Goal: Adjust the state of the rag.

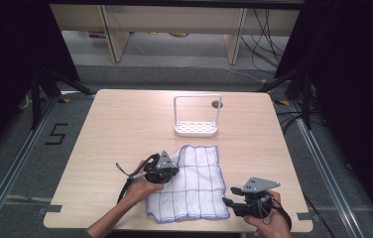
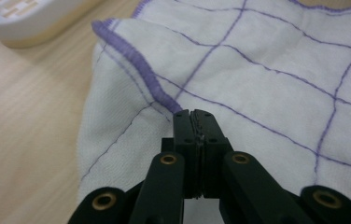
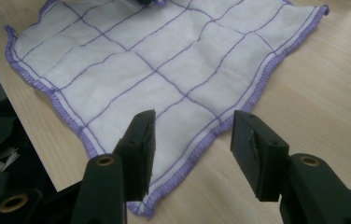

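On the table [image 1: 125, 124], just in front of the white rack [image 1: 197, 128], lies our checked cloth [image 1: 194, 183], with one left corner folded over. Our left claw [image 2: 194, 115] is closed at that purple hem; whether fabric sits between the pads we cannot tell. If it caught nothing, a pull would likely slip off. Our right claw [image 3: 193, 140] hangs parted over the cloth's near right corner, low and nearly level, gripping nothing; closing too high might miss the edge.

A black "5" [image 1: 55, 134] is marked on the grey floor [image 1: 21, 193] left of the table.
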Tool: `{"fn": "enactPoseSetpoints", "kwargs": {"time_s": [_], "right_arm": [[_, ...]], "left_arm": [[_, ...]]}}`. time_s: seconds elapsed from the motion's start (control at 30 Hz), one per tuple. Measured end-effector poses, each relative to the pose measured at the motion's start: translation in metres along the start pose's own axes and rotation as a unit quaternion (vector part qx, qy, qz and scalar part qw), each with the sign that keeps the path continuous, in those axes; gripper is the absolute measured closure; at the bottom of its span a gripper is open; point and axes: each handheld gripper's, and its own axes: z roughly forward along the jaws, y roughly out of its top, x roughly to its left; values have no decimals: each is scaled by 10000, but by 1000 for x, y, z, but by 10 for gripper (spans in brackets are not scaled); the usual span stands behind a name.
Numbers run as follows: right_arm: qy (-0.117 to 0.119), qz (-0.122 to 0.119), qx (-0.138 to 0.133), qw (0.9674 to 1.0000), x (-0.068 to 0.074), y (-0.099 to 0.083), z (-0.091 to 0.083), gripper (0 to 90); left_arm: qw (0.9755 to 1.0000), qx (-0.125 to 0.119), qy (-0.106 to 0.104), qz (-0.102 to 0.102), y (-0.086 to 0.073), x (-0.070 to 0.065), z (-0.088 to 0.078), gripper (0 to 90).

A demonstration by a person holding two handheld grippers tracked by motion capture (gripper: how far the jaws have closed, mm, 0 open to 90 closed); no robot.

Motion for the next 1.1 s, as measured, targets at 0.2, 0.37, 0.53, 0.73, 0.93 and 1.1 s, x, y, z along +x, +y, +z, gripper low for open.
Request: {"fn": "enactPoseSetpoints", "kwargs": {"time_s": [0.2,0.37,0.53,0.73,0.93,1.1], "right_arm": [[-34,113,-79,9999,-3,0,-2,507],[-28,229,-169,9996,-10,5,0,498],[-228,247,-257,9991,-25,24,7,491],[-466,531,-219,9973,-53,57,38,471],[-607,450,12,9971,-79,85,68,461],[-729,520,132,9959,-93,99,88,467]], "left_arm": [[9980,-329,303,-450,5,38,-23,881],[9943,-371,585,-816,-5,69,-28,878],[9907,-342,726,-1099,-16,88,-25,875],[9899,-223,790,-1152,-23,100,-19,866],[9875,-257,683,-1397,-28,108,-16,759],[9856,-211,691,-1529,-29,112,-16,602]]}}
